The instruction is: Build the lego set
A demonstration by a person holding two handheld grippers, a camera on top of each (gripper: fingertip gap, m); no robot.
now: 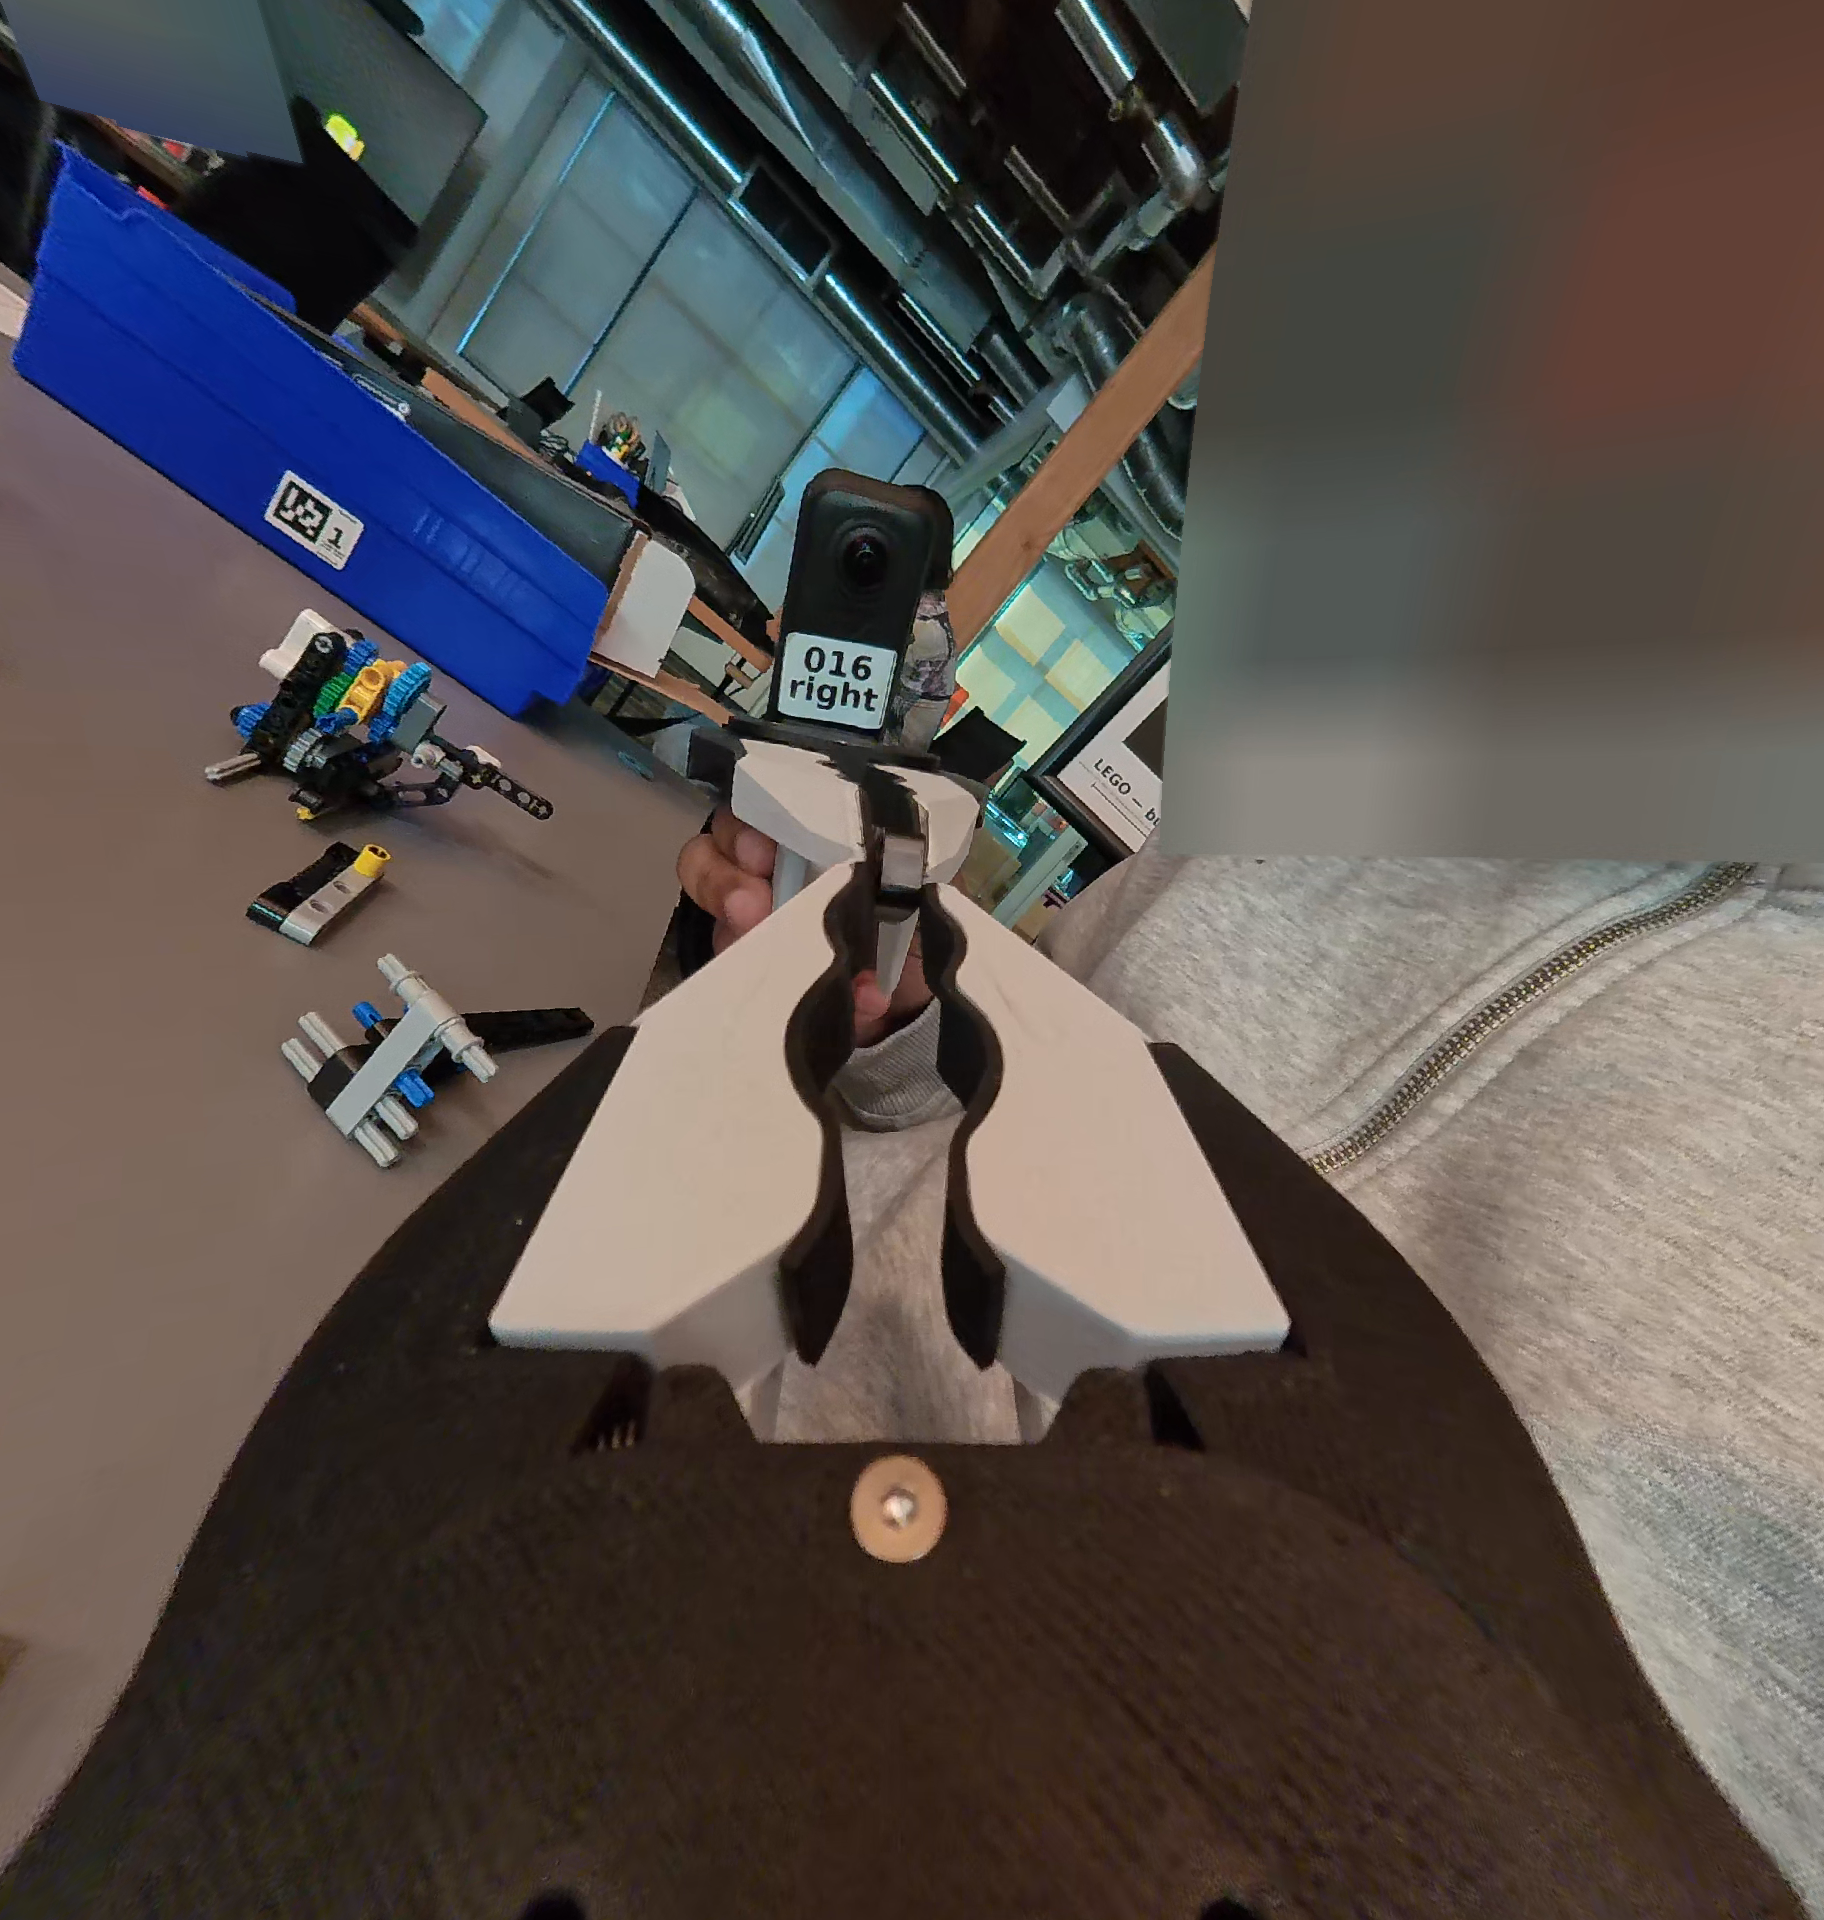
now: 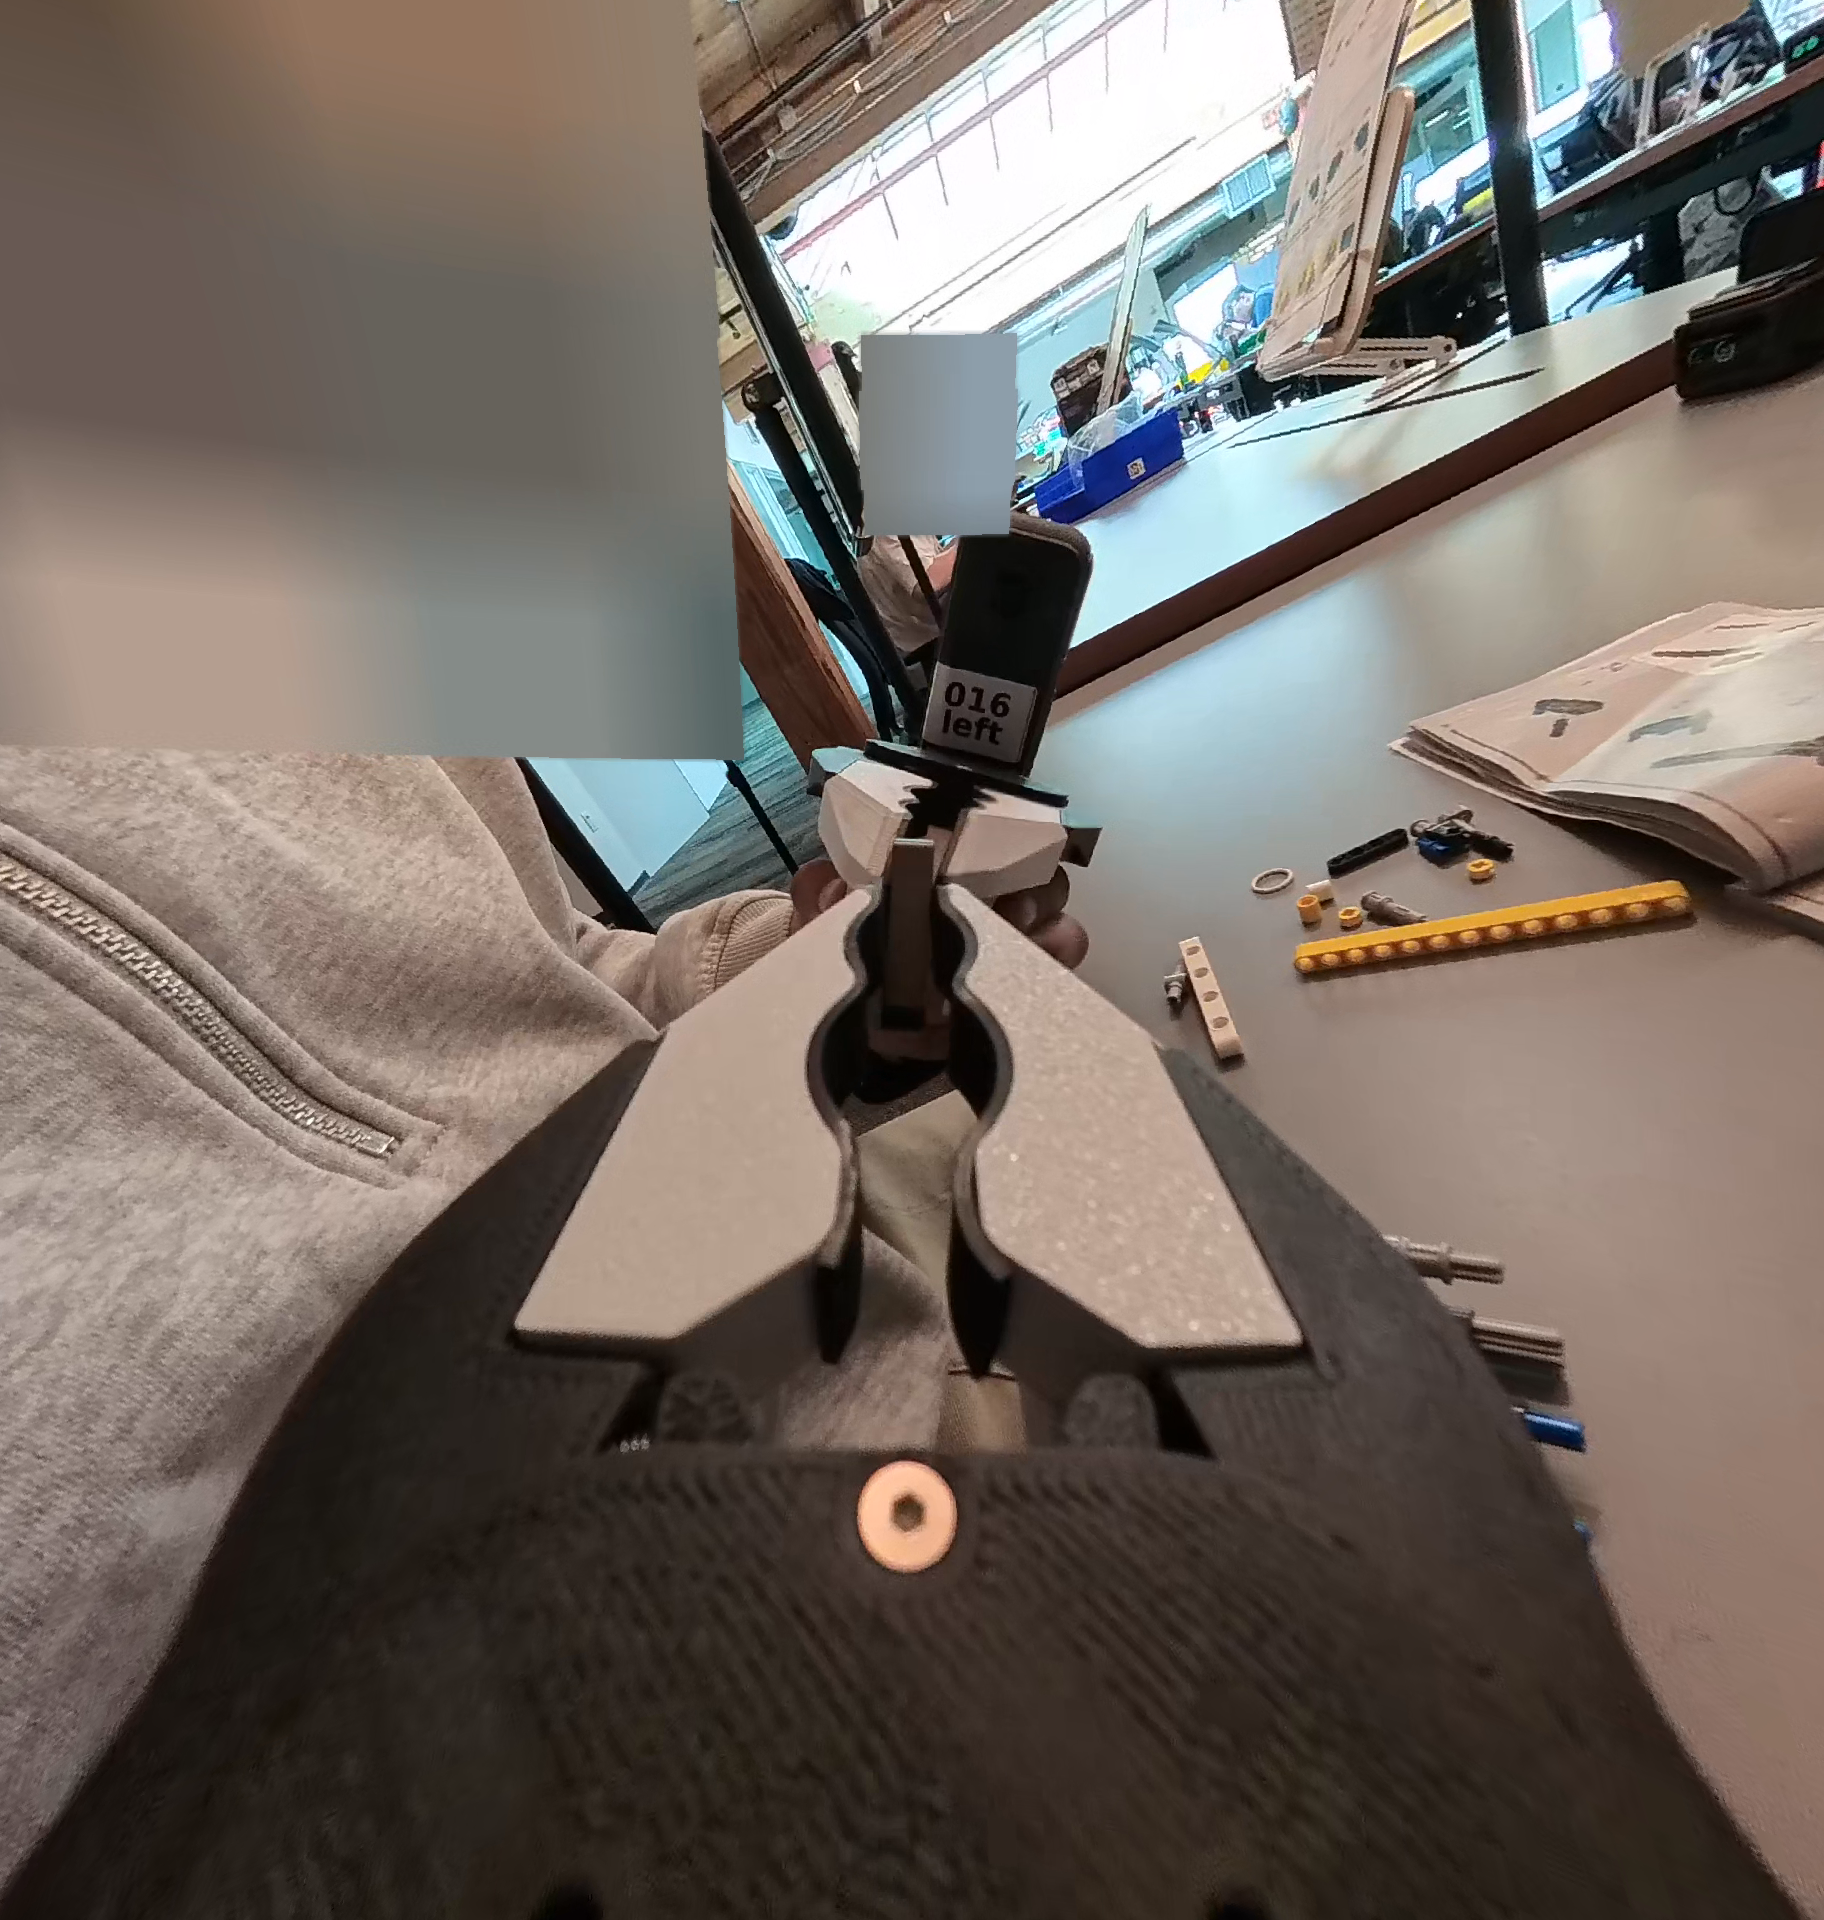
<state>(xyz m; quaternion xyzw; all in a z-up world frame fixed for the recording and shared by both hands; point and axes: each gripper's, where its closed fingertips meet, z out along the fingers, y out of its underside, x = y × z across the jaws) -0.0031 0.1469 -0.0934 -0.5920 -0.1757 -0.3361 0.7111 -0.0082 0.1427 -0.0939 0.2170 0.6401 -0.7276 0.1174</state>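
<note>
**Build only partly done**

Both grippers meet in mid-air near the person's chest: the left gripper [image 1: 892,914] and right gripper [image 2: 913,935] each pinch one small grey piece [image 1: 900,883]. A part-built model [image 1: 352,717] and yellow beam [image 2: 1490,925] lie loose on the table [image 2: 1510,1247].

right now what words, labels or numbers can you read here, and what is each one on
I do not copy writing; here is what bears it.
White label on the black camera, left wrist view: clear print.
White label on the black camera, right wrist view: clear print.
White tag on the blue bin: square code and a number.
Sign board: partly cut off.
Booklet: too small.
</note>
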